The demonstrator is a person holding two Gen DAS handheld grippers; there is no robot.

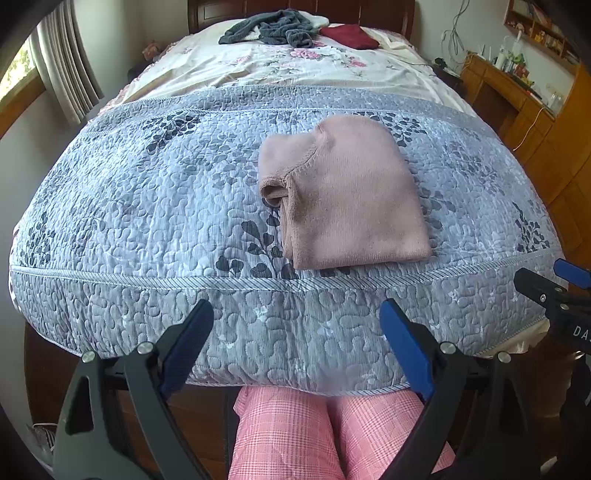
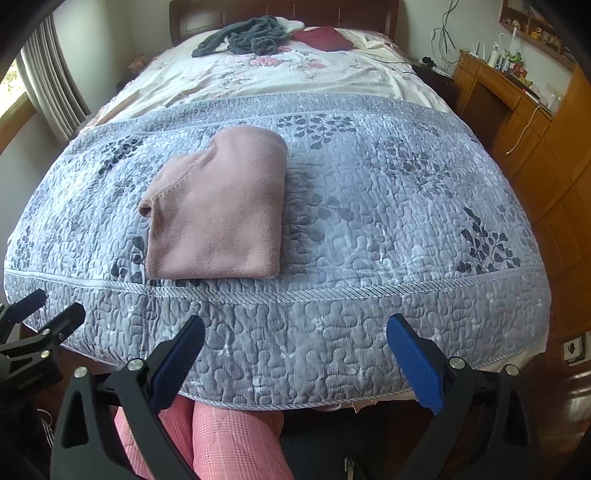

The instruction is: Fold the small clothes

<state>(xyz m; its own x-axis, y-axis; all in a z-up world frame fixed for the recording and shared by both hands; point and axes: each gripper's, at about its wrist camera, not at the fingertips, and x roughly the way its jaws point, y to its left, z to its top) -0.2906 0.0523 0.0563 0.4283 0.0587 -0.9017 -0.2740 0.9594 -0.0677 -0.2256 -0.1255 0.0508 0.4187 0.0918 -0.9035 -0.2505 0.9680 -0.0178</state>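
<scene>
Lying: pink garment folded into a compact rectangle on the grey quilted bedspread, near the foot edge of the bed
Left gripper: jaws spread wide, holding nothing, hanging off the foot of the bed, apart from the garment
Right gripper: jaws spread wide, empty, same height, beside the left one
Head of bed: dark grey clothes pile, dark red item just beside it
Below: person's legs in pink checked trousers
Right side: wooden desk
</scene>
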